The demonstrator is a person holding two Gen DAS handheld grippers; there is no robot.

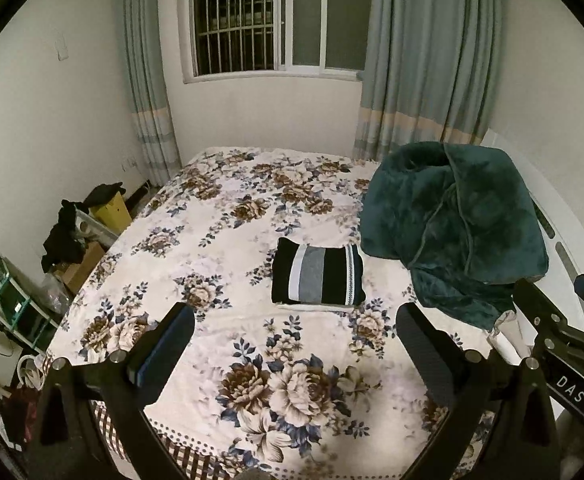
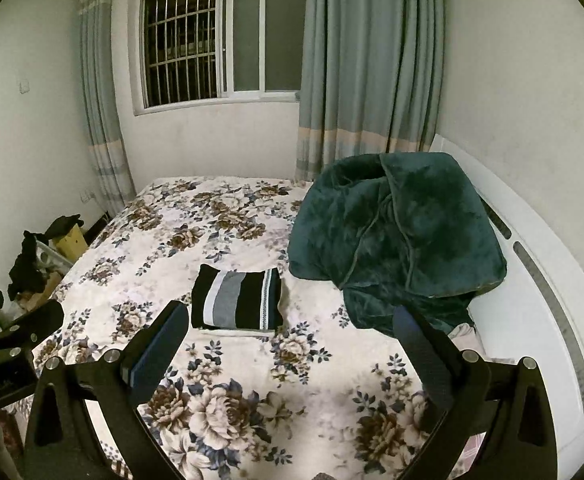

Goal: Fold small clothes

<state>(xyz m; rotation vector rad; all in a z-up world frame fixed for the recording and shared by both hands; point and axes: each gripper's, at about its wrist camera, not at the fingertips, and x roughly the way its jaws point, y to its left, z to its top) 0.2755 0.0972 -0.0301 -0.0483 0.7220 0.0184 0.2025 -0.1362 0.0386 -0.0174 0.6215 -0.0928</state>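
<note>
1. Folded striped garment [image 1: 318, 276] lying square mid-bed on floral bedspread [image 1: 252, 360], just beside teal blanket [image 1: 452, 224].
2. Left gripper [image 1: 294, 344] and right gripper [image 2: 292, 344] both spread wide, empty, hovering short of it.
3. Fold apparently finished; next, likely fetching another piece.

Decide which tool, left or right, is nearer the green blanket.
Right, by a little. The right tool has its right finger tip just below the green blanket hem. The left tool sits further left, facing the folded striped garment. Both are open and empty.
</note>
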